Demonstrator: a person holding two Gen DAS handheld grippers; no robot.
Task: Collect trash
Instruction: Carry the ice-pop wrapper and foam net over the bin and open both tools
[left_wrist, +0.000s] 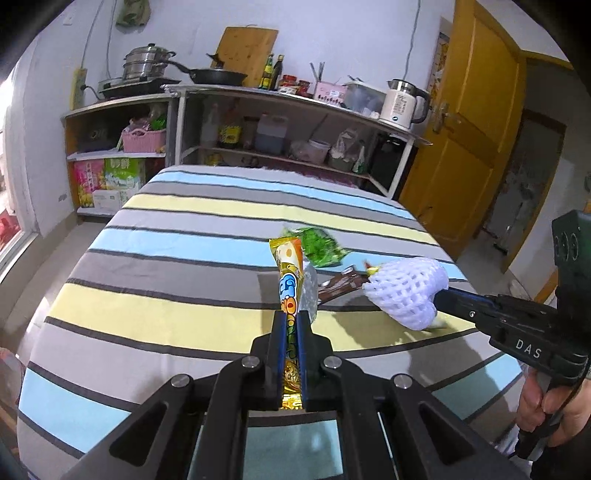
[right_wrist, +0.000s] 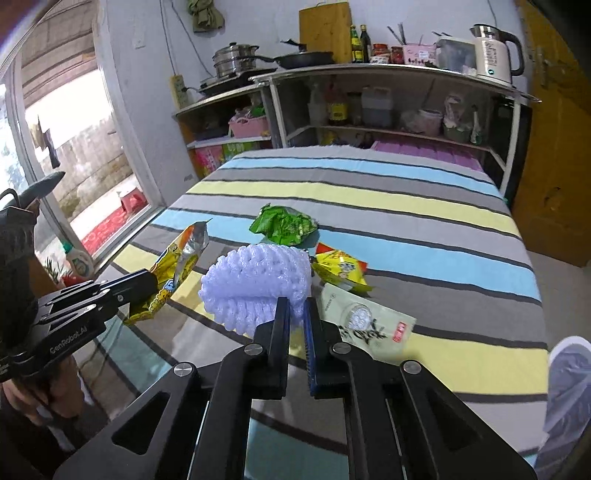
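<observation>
Both grippers loaded, mid-collection.
Left gripper (left_wrist: 291, 317) clamps a yellow wrapper (left_wrist: 289, 280); right gripper (right_wrist: 296, 306) pinches foam netting (right_wrist: 255, 282) (frame centre). Next, presumably, a bin, none visible.

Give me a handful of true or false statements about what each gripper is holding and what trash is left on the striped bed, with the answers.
1. The left gripper is shut on a yellow snack wrapper. True.
2. The right gripper holds a green wrapper. False: it is shut on a white foam net; the crumpled green wrapper lies on the striped bed.
3. A pale packet lies on the bed near the right gripper. True.
4. Both grippers are open. False: each is closed on an item.
5. The kettle stands on the bed. False: it is on the shelf unit behind.
</observation>
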